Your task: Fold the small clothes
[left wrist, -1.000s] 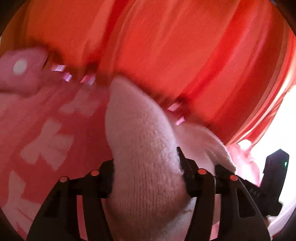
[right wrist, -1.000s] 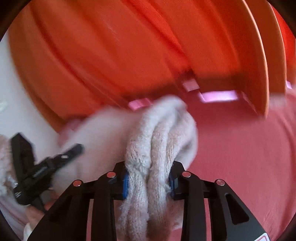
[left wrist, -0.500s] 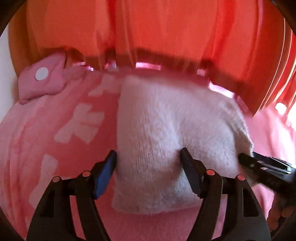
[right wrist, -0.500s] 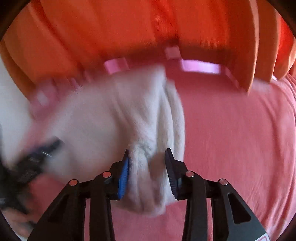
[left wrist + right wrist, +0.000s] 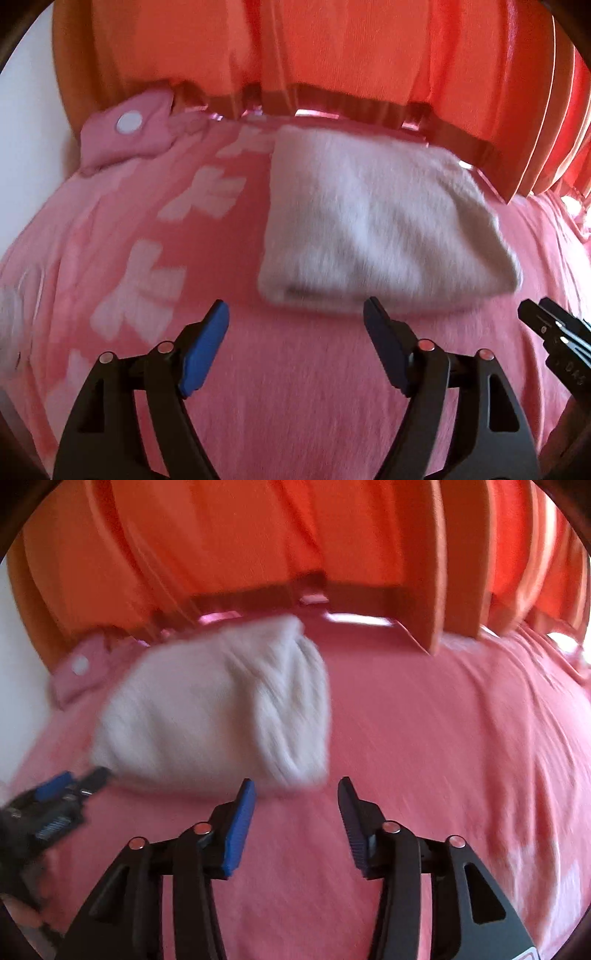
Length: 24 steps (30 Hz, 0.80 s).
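both hand-held grippers (image 5: 295, 314) (image 5: 296, 790) apart, folded white garment (image 5: 373, 221) near

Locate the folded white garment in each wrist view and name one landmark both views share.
Left wrist: the folded white garment lies centre-right on the pink bedspread, just beyond the open left gripper.
Right wrist: the folded white garment lies left of centre, beyond the open right gripper.
Shared landmark: the pink piece with a white dot.
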{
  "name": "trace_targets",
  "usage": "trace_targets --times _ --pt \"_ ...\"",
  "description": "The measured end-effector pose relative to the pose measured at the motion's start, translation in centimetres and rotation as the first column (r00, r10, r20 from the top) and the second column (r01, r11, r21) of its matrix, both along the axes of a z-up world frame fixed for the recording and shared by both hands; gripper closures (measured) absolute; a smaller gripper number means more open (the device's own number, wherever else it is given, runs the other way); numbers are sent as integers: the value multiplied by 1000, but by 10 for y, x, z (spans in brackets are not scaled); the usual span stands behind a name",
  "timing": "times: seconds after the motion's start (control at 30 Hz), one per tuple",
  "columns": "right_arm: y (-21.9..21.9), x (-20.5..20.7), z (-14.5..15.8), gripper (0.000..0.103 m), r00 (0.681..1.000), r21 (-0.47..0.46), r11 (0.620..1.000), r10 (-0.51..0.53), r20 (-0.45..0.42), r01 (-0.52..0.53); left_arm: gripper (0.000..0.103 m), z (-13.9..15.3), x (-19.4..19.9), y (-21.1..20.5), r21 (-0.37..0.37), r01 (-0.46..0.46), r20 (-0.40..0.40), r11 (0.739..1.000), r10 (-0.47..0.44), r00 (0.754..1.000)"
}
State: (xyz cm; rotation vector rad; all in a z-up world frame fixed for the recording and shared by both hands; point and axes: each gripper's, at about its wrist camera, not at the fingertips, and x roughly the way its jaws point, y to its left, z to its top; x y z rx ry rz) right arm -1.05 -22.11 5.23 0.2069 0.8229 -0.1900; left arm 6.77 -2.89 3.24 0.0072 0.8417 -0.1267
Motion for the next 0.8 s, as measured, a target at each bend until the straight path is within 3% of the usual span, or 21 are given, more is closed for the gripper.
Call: trace_targets --times 0.17,0.6,0.8 --pt "-2 -14 -16 48 999 -12 999 -32 -25 32 27 -10 -19 4 41 -35 19 999 34 999" --pt "30 -20 -42 45 998 -50 999 9 -62 -12 25 -37 -31 0 74 -47 12 996 46 999" --pt "36 -22 -45 39 999 -62 998 1 -48 -4 25 -38 -37 -8 99 -56 47 994 52 998"
